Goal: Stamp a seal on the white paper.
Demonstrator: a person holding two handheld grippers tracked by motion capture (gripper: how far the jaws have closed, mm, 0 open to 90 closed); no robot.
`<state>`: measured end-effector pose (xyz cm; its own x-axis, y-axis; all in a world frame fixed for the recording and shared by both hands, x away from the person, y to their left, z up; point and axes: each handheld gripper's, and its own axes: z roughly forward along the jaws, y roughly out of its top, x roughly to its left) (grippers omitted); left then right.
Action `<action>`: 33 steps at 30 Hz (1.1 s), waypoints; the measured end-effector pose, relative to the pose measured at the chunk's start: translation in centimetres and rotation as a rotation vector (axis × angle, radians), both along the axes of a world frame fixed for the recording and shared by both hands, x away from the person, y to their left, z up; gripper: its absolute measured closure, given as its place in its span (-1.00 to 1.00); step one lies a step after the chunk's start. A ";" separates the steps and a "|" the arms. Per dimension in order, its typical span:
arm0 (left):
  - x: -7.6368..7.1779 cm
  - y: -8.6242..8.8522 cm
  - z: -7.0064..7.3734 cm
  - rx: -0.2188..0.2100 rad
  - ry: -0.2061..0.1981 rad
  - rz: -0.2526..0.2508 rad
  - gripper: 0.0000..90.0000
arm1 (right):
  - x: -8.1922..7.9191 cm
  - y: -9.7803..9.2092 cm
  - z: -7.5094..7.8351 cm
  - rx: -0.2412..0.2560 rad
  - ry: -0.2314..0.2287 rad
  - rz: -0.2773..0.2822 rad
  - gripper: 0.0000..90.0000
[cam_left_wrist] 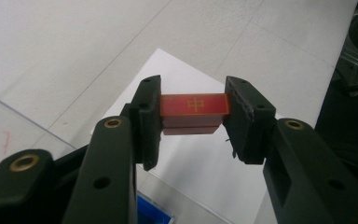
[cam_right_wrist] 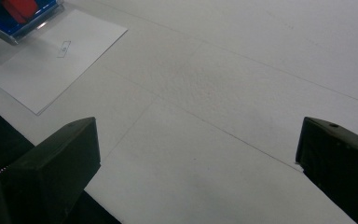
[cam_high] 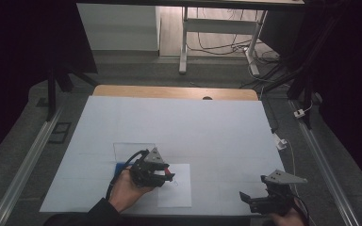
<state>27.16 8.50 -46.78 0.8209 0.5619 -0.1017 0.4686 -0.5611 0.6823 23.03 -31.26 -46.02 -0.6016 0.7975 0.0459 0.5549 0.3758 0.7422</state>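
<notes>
A small red block (cam_left_wrist: 194, 105) with a gold character on its top face is clamped between the jaws of my left gripper (cam_left_wrist: 193, 111). In the high view that gripper (cam_high: 166, 175) hovers over the near left of the table, above a white paper sheet (cam_high: 175, 188), with the red block (cam_high: 169, 173) at its tip. A small printed rectangle (cam_right_wrist: 64, 48) marks the sheet. My right gripper (cam_high: 253, 192) is at the table's near right edge. Its jaws stand wide apart over bare white tabletop, and the right gripper (cam_right_wrist: 198, 140) holds nothing.
A blue box (cam_high: 120, 167) lies just left of the sheet, under my left hand. The blue box (cam_right_wrist: 21, 18) has something red inside. A clear plastic lid (cam_high: 133, 149) lies flat behind it. The white table cover (cam_high: 193, 122) stretches to the far wooden edge.
</notes>
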 end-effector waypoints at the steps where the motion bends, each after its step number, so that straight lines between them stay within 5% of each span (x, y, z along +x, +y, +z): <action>1: 0.0 0.1 0.1 -0.005 -0.002 0.002 0.29 | 0.0 0.0 0.0 0.000 0.000 0.000 -1.00; 33: -1.5 5.3 1.4 -0.033 0.000 0.103 0.29 | 0.0 0.0 0.0 -0.002 -0.003 0.000 -1.00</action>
<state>25.65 13.76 -45.38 0.7590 0.6396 -0.1215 0.5225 -0.4870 0.6999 22.98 -31.23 -45.99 -0.6017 0.7976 0.0426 0.5528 0.3773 0.7430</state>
